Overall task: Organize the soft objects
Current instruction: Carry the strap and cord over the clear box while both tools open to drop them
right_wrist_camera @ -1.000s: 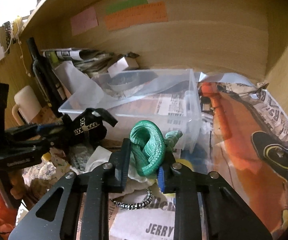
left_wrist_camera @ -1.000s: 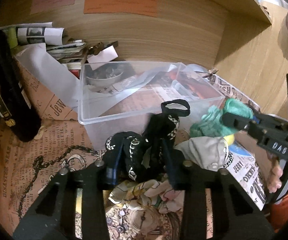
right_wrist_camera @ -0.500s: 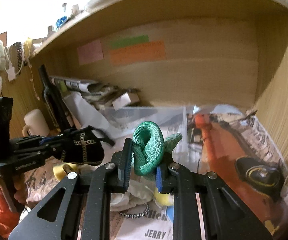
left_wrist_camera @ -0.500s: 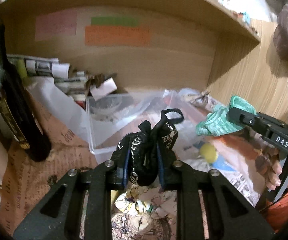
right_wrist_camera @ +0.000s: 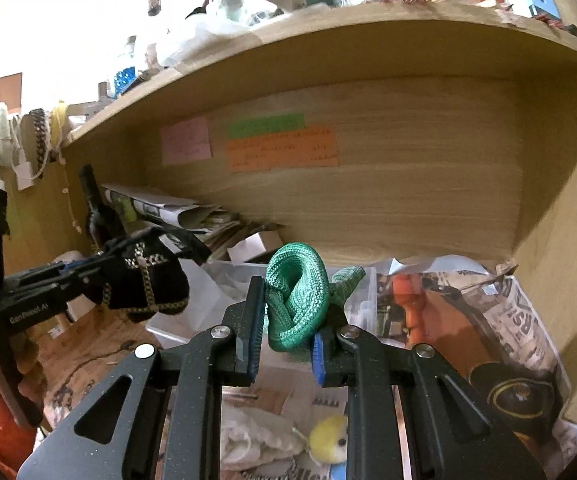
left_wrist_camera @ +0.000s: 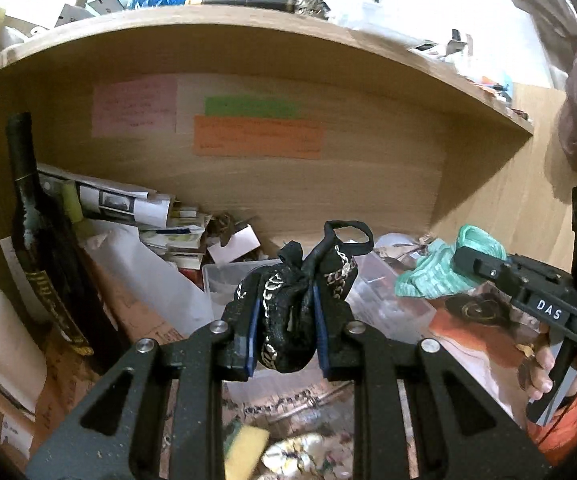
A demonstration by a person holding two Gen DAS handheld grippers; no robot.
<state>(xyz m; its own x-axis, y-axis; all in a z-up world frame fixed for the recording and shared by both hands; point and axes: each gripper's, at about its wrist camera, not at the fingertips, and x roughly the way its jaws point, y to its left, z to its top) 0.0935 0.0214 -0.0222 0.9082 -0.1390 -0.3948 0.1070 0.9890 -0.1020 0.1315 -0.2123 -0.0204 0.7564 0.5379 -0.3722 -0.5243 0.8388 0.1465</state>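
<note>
My left gripper (left_wrist_camera: 284, 328) is shut on a black fabric piece with a silver chain pattern (left_wrist_camera: 292, 308), held up in the air in front of the clear plastic bin (left_wrist_camera: 224, 280). It also shows in the right wrist view (right_wrist_camera: 144, 280). My right gripper (right_wrist_camera: 284, 340) is shut on a knotted green rope (right_wrist_camera: 296, 300), also lifted above the bin (right_wrist_camera: 360, 292). The green rope shows at the right in the left wrist view (left_wrist_camera: 436, 276). A white cloth (right_wrist_camera: 256, 440) and a yellow soft ball (right_wrist_camera: 328, 440) lie on the newspaper below.
A dark wine bottle (left_wrist_camera: 44, 248) stands at the left beside a cream mug (left_wrist_camera: 0, 344). Stacked newspapers (left_wrist_camera: 128, 204) lie at the back wall. A yellow sponge (left_wrist_camera: 244, 448) lies on the desk. A wooden shelf (left_wrist_camera: 248, 28) runs overhead, a side panel (right_wrist_camera: 560, 240) at right.
Both grippers have risen from desk level with their objects held, so the bin and the soft things on the newspaper now sit lower in view and the upper shelf shows.
</note>
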